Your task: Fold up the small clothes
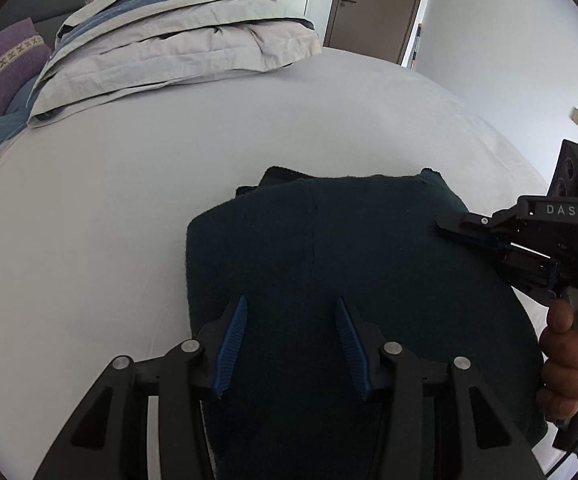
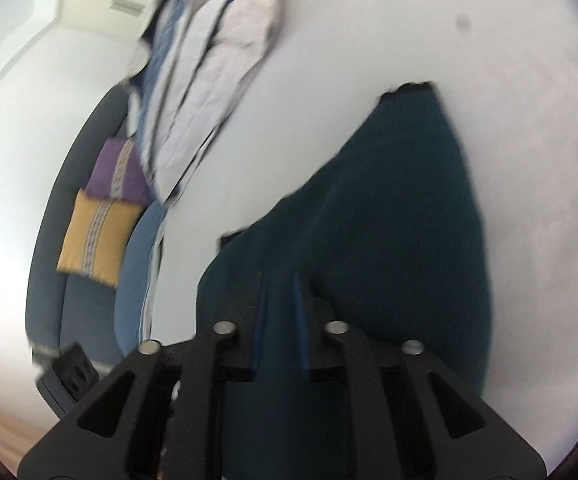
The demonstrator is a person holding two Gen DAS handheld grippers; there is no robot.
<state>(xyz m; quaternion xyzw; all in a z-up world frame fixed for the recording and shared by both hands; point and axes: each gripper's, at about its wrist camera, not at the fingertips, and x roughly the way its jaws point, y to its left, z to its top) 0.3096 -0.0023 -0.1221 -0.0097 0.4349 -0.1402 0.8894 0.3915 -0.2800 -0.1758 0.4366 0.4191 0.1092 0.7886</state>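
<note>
Left wrist view looks down on the dark green garment [image 1: 353,280], which lies folded on the pale bed sheet [image 1: 109,220], filling the lower middle of the frame. My left gripper [image 1: 291,344] hangs over its near part with the blue-padded fingers [image 1: 231,344] released, spread apart with only cloth beneath them, nothing clamped. I judge I hold them there ready to pin or smooth the fold.

At the right edge of that frame my right gripper [image 1: 445,227] reaches over the garment's upper right part, my hand [image 1: 569,356] wrapped round its handle. From the right wrist view, which is blurred, its fingers [image 2: 301,312] are clenched, a narrow strip of green cloth [image 2: 389,220] showing between the blue pads; they seem to pinch a layer of it, probably to draw that side across.

Folded bedding [image 1: 177,36] is stacked at the upper left, well apart from the garment, with cushions [image 1: 7,60] beyond it at the left edge.
</note>
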